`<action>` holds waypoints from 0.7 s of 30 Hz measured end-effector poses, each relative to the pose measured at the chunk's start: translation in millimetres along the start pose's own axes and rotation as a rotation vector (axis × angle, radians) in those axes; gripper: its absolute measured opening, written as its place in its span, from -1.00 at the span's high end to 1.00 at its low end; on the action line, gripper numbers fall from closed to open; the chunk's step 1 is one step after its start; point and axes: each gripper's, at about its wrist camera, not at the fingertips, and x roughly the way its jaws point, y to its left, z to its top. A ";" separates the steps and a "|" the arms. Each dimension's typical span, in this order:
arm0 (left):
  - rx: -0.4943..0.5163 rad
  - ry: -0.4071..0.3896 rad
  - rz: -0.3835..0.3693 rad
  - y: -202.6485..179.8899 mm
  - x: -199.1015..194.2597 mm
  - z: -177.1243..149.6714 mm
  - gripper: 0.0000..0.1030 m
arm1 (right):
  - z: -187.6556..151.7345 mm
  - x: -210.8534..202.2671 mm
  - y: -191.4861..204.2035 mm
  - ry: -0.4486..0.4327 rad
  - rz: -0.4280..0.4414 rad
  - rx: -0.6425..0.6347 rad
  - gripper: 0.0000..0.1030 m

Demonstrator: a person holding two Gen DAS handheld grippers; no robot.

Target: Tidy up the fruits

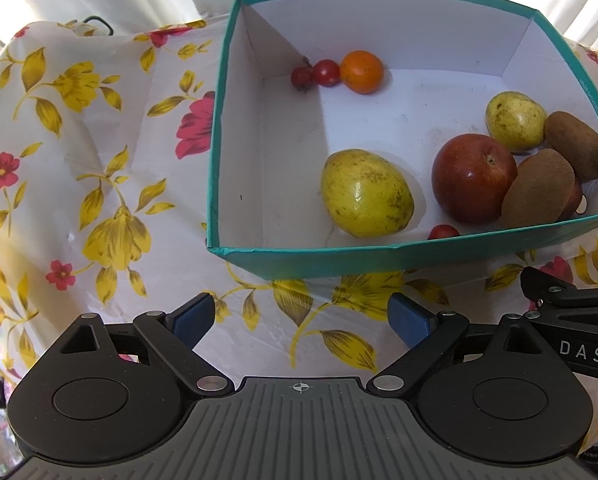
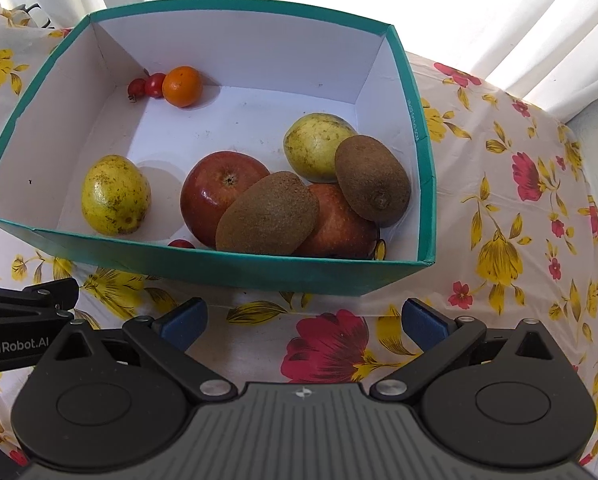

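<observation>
Left gripper [image 1: 299, 318] and right gripper [image 2: 305, 320] both spread wide, empty, hovering short of the teal box [image 2: 227, 268]. All visible fruit lies inside the box: apples [image 2: 219, 192], kiwis [image 2: 267, 214], guavas [image 2: 115, 194], orange [image 2: 182, 86], cherry tomatoes [image 2: 154, 85]. Looks mostly done; nothing loose on the floral cloth [image 2: 499, 220].

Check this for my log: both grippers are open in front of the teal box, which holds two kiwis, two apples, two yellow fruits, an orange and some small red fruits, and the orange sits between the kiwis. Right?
One error: the orange is not between the kiwis. The right wrist view shows it in the far left corner of the box, beside two small red fruits. Everything else holds.
</observation>
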 end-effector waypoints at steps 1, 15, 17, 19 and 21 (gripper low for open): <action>0.000 0.001 -0.001 0.3 0.4 0.0 -0.88 | 0.1 -0.1 0.0 0.000 -0.001 -0.001 -1.00; 0.021 0.003 -0.008 -1.4 0.9 -1.2 -0.88 | 0.9 -3.9 0.2 -0.006 -0.009 -0.001 -1.00; 0.021 0.004 -0.009 -1.2 0.9 -1.4 -0.88 | 0.8 -4.2 0.3 -0.007 -0.008 0.000 -1.00; 0.020 0.006 -0.013 -0.7 0.8 -1.7 -0.88 | 0.7 -4.5 -0.1 -0.006 -0.007 -0.001 -1.00; 0.018 0.009 -0.016 -0.3 0.8 -1.9 -0.88 | 0.1 -5.2 -0.1 -0.007 -0.008 -0.002 -1.00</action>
